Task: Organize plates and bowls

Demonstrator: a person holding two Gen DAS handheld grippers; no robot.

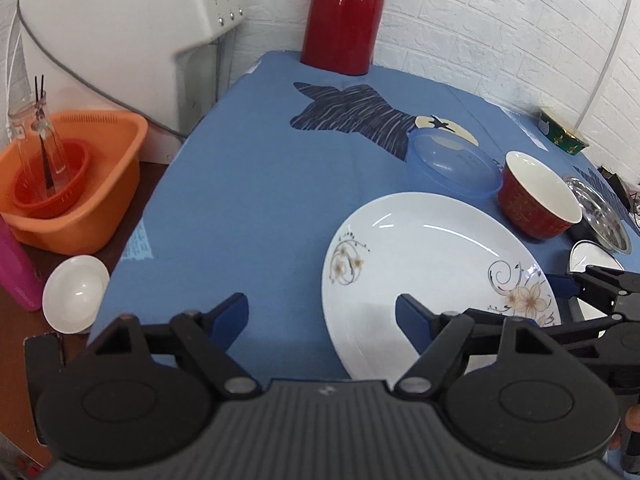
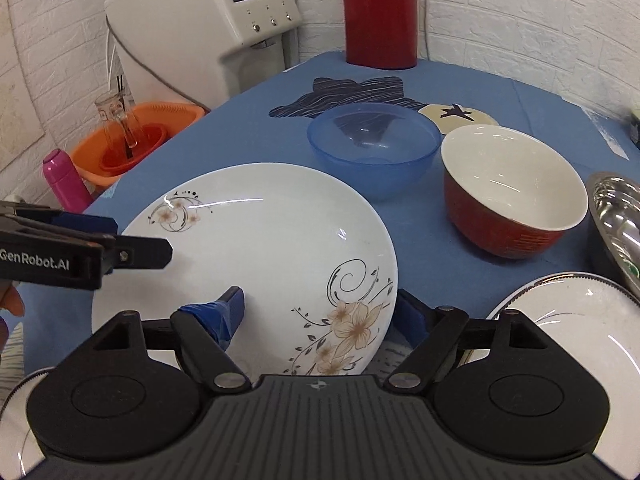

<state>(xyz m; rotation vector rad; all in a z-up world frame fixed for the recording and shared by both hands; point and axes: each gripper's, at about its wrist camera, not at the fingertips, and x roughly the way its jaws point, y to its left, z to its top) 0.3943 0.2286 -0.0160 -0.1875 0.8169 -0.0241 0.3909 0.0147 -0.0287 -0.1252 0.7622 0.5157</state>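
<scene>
Right gripper (image 2: pixel 318 308) fingers spread astride flowered plate (image 2: pixel 256 248) rim; left gripper (image 1: pixel 322 312) fingers spread, empty, beside plate; blue bowl (image 2: pixel 372 148), red bowl (image 2: pixel 512 200) behind

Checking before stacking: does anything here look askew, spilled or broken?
The floral plate sits tilted, its right edge raised off the blue cloth, with the right gripper open around that edge. Nothing spilled or visibly broken.

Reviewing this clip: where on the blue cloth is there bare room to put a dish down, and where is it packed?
Free: the wide strip of tablecloth between the floral plate and the orange basin, running back to the red jug. Crowded: the right side, where blue bowl, red bowl, steel dish and rimmed plate sit close.
</scene>
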